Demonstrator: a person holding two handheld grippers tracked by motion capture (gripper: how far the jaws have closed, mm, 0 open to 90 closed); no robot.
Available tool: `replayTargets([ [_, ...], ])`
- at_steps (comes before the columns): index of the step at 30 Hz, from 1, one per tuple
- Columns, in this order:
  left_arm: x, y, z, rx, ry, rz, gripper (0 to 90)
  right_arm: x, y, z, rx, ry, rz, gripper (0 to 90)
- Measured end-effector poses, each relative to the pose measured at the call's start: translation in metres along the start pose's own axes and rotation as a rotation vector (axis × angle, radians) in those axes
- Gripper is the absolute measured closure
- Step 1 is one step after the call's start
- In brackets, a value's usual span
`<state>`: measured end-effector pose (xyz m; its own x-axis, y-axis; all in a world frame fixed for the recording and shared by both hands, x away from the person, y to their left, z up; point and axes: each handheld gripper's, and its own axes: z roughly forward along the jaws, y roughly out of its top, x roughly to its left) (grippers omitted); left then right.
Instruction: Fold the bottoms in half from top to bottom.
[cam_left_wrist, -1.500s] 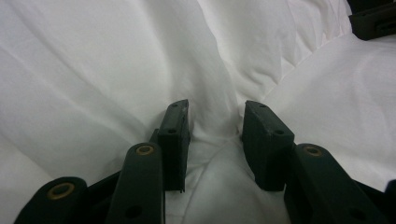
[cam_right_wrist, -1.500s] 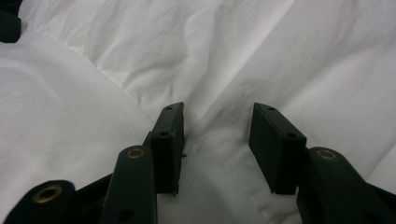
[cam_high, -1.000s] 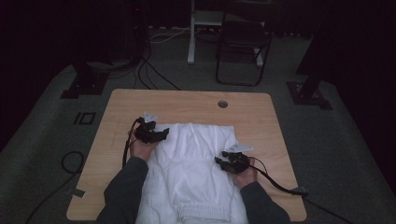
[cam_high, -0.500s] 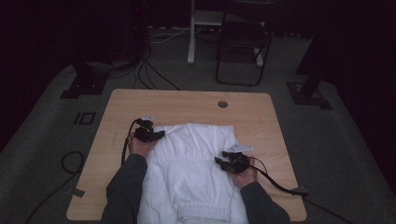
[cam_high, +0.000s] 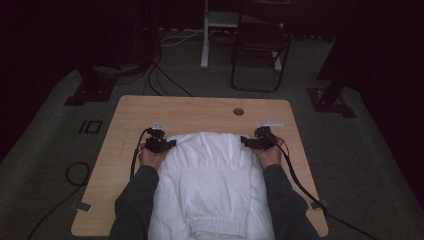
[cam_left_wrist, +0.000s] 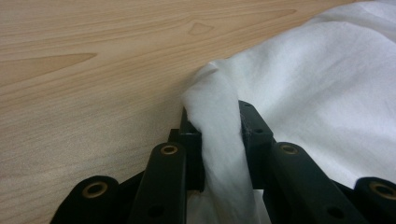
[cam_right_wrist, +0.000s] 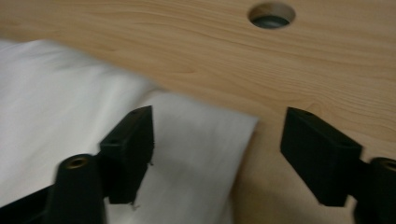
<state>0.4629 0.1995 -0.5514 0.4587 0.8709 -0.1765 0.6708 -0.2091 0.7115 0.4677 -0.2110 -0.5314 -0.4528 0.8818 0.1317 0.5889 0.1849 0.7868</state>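
Observation:
A white garment (cam_high: 210, 175) lies flat on the wooden table (cam_high: 200, 112), its ribbed hem toward the person. My left gripper (cam_high: 167, 144) sits at the garment's far left corner. Its jaws have just been closing, and in the left gripper view they (cam_left_wrist: 217, 116) pinch a raised fold of the white cloth (cam_left_wrist: 327, 84). My right gripper (cam_high: 247, 141) is at the far right corner. Its jaws have just been opening and now stand wide (cam_right_wrist: 224, 135) over the cloth's corner (cam_right_wrist: 60, 107), pressing on nothing.
A round cable hole (cam_high: 238, 111) sits in the table just beyond the garment, also seen in the right gripper view (cam_right_wrist: 272, 16). Bare wood runs along the far edge and both sides. A chair (cam_high: 260, 45) and floor cables lie behind the table.
The right hand moved away from the person along the garment's right side to its far corner, and its jaws opened. The left jaws closed on a fold at the far left corner.

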Motion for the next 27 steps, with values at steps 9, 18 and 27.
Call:
replayTargets([
  [9,0.001,-0.001,0.000,-0.007,-0.004,-0.008,75.6,-0.004,0.001,0.043,0.109,0.001,0.024,18.7],
  [18,-0.001,-0.001,0.000,-0.006,0.008,-0.010,75.6,0.021,-0.010,0.038,0.073,-0.011,-0.076,51.9],
  [27,0.004,0.001,-0.012,-0.027,-0.035,-0.077,81.9,0.007,-0.005,0.021,0.030,0.073,0.051,83.7],
])
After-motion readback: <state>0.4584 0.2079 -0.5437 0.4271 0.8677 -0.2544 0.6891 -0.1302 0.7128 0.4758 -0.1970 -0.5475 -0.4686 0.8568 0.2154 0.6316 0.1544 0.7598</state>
